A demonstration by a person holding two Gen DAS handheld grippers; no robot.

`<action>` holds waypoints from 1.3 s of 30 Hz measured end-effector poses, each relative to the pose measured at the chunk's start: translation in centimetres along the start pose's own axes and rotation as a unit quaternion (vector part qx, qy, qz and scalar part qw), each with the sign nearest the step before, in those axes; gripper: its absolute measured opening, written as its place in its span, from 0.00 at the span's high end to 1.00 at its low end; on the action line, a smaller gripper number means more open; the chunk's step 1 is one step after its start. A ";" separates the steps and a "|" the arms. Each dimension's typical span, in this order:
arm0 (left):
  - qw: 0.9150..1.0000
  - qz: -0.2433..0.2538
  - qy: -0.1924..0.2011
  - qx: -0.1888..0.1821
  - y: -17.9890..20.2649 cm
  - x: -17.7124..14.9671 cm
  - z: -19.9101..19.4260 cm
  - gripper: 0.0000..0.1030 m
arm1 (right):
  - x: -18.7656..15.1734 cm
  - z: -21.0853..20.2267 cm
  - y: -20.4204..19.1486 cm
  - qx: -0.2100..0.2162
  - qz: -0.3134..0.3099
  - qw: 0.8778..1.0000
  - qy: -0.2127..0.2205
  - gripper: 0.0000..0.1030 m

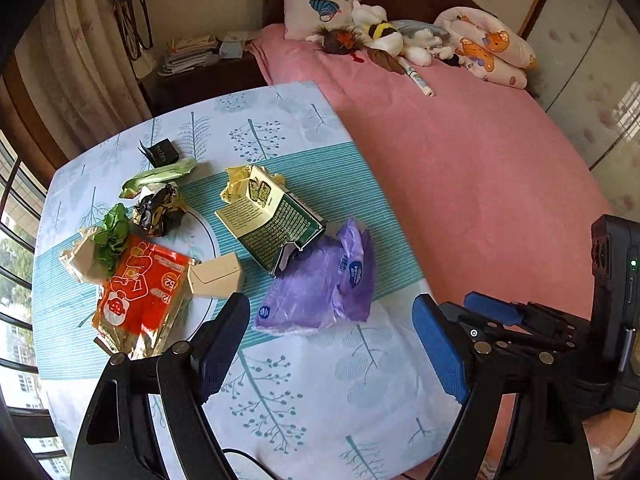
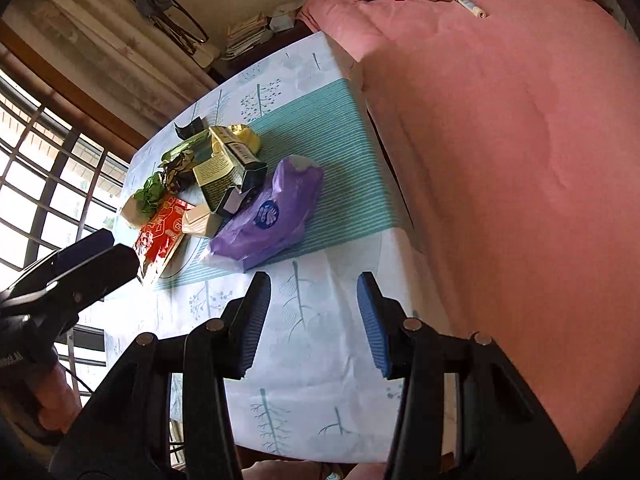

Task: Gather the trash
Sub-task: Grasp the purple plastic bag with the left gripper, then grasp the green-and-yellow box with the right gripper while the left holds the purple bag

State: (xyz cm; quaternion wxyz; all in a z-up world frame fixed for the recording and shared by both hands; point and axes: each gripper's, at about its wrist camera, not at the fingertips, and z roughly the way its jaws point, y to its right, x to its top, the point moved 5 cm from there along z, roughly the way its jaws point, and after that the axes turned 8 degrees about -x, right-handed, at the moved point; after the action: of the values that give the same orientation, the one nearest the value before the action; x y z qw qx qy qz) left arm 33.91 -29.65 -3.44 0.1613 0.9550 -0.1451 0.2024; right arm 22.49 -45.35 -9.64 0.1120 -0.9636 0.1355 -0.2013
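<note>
Trash lies in a pile on the table (image 1: pixel 304 400): a purple plastic pack (image 1: pixel 320 284), a green and cream carton (image 1: pixel 268 220), a small beige box (image 1: pixel 216 276), a red foil wrapper (image 1: pixel 140 296), crumpled green paper (image 1: pixel 112 236), a dark crumpled foil (image 1: pixel 160 210), a green wrapper (image 1: pixel 160 176) and a small black box (image 1: pixel 162 152). My left gripper (image 1: pixel 332 320) is open and empty, just in front of the purple pack. My right gripper (image 2: pixel 314 300) is open and empty, short of the purple pack (image 2: pixel 268 216). The left gripper also shows in the right wrist view (image 2: pixel 96 256).
A bed with a pink cover (image 1: pixel 472 160) runs along the table's right side, with pillows and soft toys (image 1: pixel 384 36) at its head. A window with bars (image 2: pixel 48 176) is on the left. A dark nightstand with stacked papers (image 1: pixel 192 54) stands behind the table.
</note>
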 end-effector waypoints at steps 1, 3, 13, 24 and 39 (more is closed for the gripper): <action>1.000 -0.006 -0.012 0.005 -0.3 0.6 1.2 0.18 | 0.9 0.7 0.4 0.005 -0.003 1.000 -0.006 0.58; 0.999 -0.011 -0.037 0.009 -1.0 1.3 3.5 0.18 | 2.5 2.2 1.1 0.015 -0.007 1.000 -0.019 0.58; 0.990 -0.027 -0.126 0.053 -3.9 -0.5 12.7 0.19 | 5.8 7.4 0.5 0.045 -0.047 0.996 -0.060 0.58; 0.991 -0.013 -0.127 0.038 -3.6 -1.3 15.8 0.67 | 6.3 9.9 -0.8 0.052 -0.078 0.992 -0.084 0.58; 0.994 -0.003 -0.109 0.024 -3.6 -5.2 10.1 0.94 | 8.3 8.9 -6.0 0.096 -0.107 0.987 -0.070 0.58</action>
State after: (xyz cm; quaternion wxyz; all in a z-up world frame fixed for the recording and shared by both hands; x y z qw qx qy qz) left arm 34.03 -29.03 -15.34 0.1222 0.9753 -0.1543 0.1000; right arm 34.81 -40.79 -12.99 0.1909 -0.9690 0.0034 -0.1566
